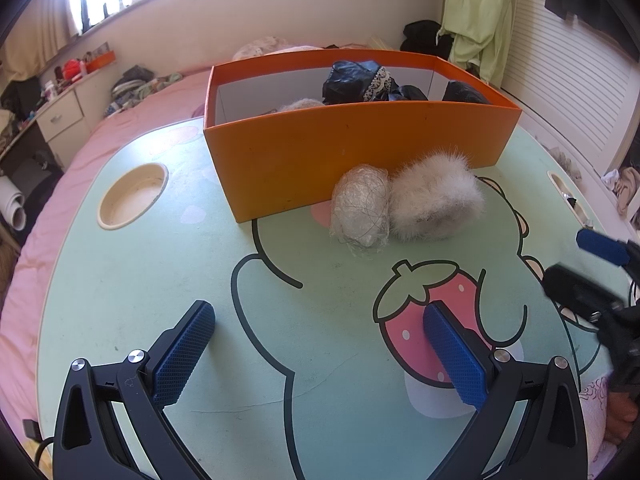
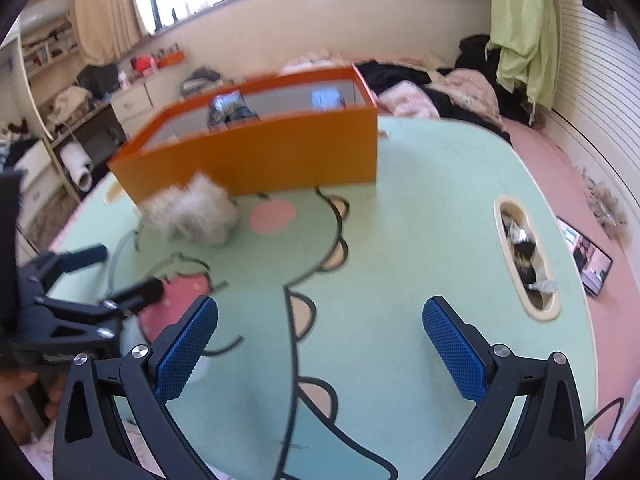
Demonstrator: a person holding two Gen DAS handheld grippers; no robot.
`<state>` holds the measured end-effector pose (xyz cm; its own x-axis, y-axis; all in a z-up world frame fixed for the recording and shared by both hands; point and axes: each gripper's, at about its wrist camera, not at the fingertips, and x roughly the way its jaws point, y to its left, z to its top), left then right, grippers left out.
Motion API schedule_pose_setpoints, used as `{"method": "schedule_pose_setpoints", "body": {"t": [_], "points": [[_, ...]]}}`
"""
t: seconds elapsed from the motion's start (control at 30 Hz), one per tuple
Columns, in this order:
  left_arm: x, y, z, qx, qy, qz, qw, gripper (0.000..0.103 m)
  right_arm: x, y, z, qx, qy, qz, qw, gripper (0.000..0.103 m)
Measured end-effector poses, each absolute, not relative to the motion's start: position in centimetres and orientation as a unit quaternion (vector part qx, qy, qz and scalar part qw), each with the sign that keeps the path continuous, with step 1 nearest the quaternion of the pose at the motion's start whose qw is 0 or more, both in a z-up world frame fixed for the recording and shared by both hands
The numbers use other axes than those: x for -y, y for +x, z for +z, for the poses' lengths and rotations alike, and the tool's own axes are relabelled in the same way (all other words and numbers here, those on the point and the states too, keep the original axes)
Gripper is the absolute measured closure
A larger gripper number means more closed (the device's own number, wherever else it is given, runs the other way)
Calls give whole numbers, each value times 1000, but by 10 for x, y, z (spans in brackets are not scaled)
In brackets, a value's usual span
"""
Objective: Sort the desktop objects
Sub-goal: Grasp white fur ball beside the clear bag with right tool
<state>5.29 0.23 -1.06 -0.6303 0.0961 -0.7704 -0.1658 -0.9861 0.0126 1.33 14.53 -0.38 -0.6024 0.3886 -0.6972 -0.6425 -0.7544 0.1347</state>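
Wrapped bundle point(image 1: 361, 207) upright beside box point(image 1: 352, 148)

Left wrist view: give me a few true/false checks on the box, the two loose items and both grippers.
1. The orange box is empty. False: black bags and a pale fluffy item lie inside.
2. The white fluffy ball and the plastic-wrapped bundle sit on the table in front of the box. True.
3. The wrapped bundle lies to the right of the fluffy ball. False: in this view it lies to its left, touching it.
4. The left gripper is open and holds nothing. True.
5. The right gripper is shut on the fluffy ball. False: it is open and empty, with the ball well ahead of it.
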Motion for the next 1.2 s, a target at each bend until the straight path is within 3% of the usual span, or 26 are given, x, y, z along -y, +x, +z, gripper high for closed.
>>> {"method": "schedule_pose_setpoints", "body": {"t": [0.2,0.4,0.47,0.5,0.53,0.57,0.6,0.63,0.8,1.07,1.2], "points": [[-3,53,-11,-41,-424,902,72,0,-145,-21,13,-206,-336,882,257,16],[-2,53,-12,-41,-424,902,73,0,-145,-66,16,-183,-367,879,245,26],[-2,53,-12,-41,-424,902,73,0,-148,-79,5,-173,-394,872,234,41],[-2,54,-12,-41,-424,902,73,0,-150,-84,-1,-167,-406,867,235,64],[-2,53,-12,-41,-423,902,73,0,-148,-87,-5,-151,-410,865,246,75],[-2,53,-12,-40,-423,902,73,0,-145,-86,-5,-138,-409,867,251,76],[-2,53,-11,-40,-423,902,73,0,-143,-84,-4,-139,-409,868,243,91],[-2,53,-11,-40,-423,902,73,0,-141,-79,-3,-142,-405,871,239,95],[-1,53,-11,-40,-423,902,73,0,-118,-51,15,-86,-372,886,263,95],[-1,54,-12,-40,-423,902,73,0,-112,-20,7,-74,-371,886,268,95],[-1,54,-12,-40,-423,902,73,0,-116,-27,8,-72,-368,886,272,86]]}}
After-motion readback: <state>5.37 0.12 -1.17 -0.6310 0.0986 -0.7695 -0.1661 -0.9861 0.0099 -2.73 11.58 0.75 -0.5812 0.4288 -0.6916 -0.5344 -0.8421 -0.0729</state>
